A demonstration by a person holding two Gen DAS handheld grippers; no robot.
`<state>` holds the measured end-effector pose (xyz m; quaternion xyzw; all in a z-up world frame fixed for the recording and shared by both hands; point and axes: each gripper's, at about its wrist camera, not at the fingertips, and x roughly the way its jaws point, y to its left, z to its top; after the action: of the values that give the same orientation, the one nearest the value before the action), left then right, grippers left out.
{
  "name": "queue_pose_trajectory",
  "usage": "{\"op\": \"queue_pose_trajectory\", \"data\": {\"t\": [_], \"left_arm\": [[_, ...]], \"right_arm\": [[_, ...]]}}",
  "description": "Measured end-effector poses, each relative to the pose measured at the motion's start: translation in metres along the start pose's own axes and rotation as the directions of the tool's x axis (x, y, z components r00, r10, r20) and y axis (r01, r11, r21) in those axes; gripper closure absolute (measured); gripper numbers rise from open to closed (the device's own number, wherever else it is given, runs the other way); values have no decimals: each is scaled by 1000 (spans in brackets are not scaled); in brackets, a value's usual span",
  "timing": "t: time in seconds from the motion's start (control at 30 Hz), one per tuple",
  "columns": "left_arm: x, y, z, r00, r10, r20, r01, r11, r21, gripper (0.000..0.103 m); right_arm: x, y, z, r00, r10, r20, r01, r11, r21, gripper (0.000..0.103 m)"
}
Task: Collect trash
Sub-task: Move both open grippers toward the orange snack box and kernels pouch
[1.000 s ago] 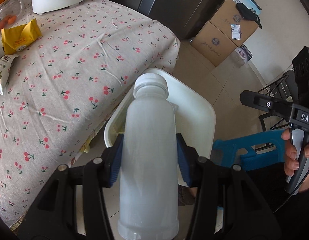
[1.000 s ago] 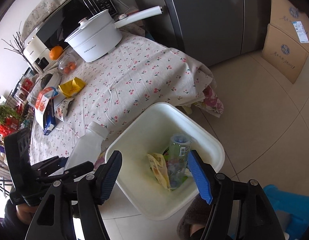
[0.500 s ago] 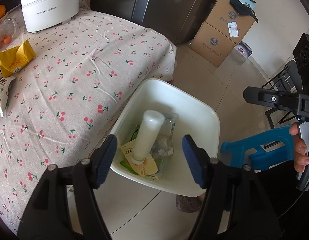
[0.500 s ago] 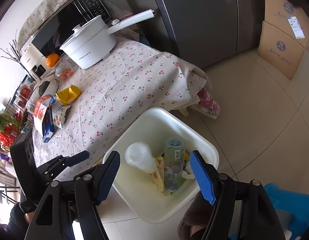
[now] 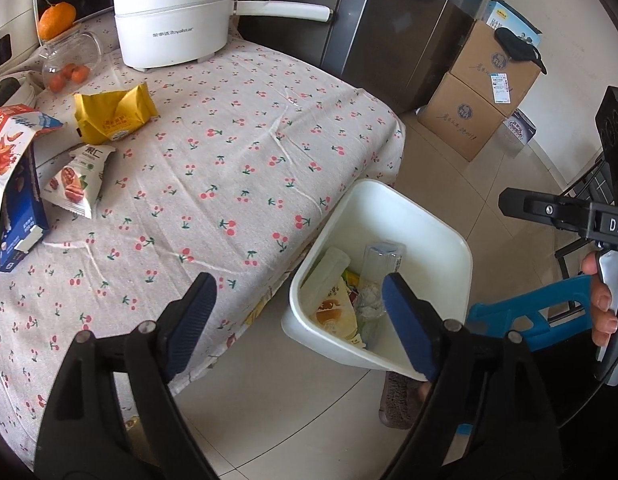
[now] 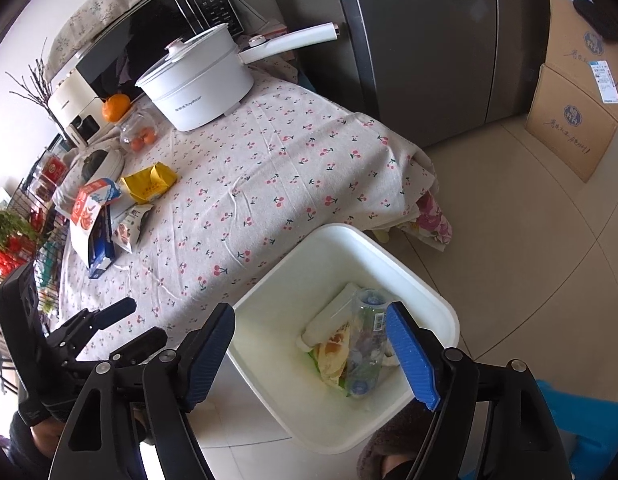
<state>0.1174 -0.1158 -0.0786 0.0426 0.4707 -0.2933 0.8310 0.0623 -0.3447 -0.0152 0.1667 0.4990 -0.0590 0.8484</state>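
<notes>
Two claws fill the near edge of the views, both tilted steeply down toward the floor. On the left claw (image 5: 297,320) the blue pads are spread wide after just opening further, with nothing between them; it hangs over the worktop's near corner and the rim of the bin. On the right claw (image 6: 311,354) the pads are also spread and have just been widening, empty, directly above the bin. One hand (image 5: 601,300) shows in the left view, curled round the right claw's handle at the far right.

One white bin (image 6: 437,300) stands on the tiled floor, just beside the worktop's (image 5: 237,148) corner. Inside lie one white bottle (image 6: 329,316) on its side, one clear plastic bottle (image 6: 367,344) leaning over it, and a yellow wrapper (image 6: 333,354) between them, with other scraps too jumbled to count.

Farther left on the cherry-print cloth lie three pieces of trash: one small nut packet (image 5: 75,180), one yellow packet (image 5: 115,118) and one opened red-and-blue carton (image 5: 13,172). Beyond them sit one clear jar (image 5: 71,60), one orange (image 5: 57,20) and one white electric pot (image 5: 173,12). Two cardboard boxes (image 5: 485,96) are stacked at the far right.
</notes>
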Motion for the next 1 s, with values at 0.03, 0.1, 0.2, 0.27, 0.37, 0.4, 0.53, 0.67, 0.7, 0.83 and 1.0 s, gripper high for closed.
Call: {"op": "queue_pose_trajectory", "data": {"t": [0.03, 0.1, 0.2, 0.27, 0.37, 0.4, 0.53, 0.67, 0.7, 0.83, 1.0], "left_arm": [[-4, 6, 0, 1000, 14, 8, -14, 1000, -7, 17], [-11, 18, 0, 999, 45, 25, -45, 999, -24, 15], [-22, 38, 1, 993, 105, 50, -103, 994, -48, 10], [-30, 53, 2, 985, 159, 64, -155, 986, -63, 9], [-39, 79, 5, 965, 248, 79, -242, 967, -81, 8], [-42, 88, 6, 956, 280, 86, -273, 958, -89, 8], [-44, 122, 17, 908, 407, 105, -397, 912, -101, 8], [-28, 149, 29, 829, 545, 130, -542, 838, -59, 8], [-23, 155, 32, 811, 570, 132, -569, 821, -46, 8], [-1, 174, 45, 749, 646, 147, -653, 757, 1, 8], [22, 182, 59, 687, 709, 161, -724, 688, 60, 16]], "right_arm": [[1, 5, 1, 1000, 2, 0, -2, 1000, -7, 23], [4, 17, 5, 1000, 9, -1, -9, 1000, -18, 22], [10, 37, 11, 1000, 22, -5, -22, 999, -39, 21], [14, 50, 14, 999, 32, -7, -32, 998, -55, 21], [20, 72, 19, 999, 39, -16, -41, 996, -84, 20], [23, 79, 21, 999, 41, -20, -43, 994, -96, 20], [35, 105, 29, 998, 47, -40, -52, 989, -140, 20], [48, 123, 41, 999, 38, -39, -45, 983, -178, 20], [52, 125, 44, 999, 29, -41, -36, 982, -186, 20], [68, 125, 56, 998, 1, -63, -13, 983, -185, 20], [80, 123, 67, 996, 5, -89, -19, 988, -151, 19]]}}
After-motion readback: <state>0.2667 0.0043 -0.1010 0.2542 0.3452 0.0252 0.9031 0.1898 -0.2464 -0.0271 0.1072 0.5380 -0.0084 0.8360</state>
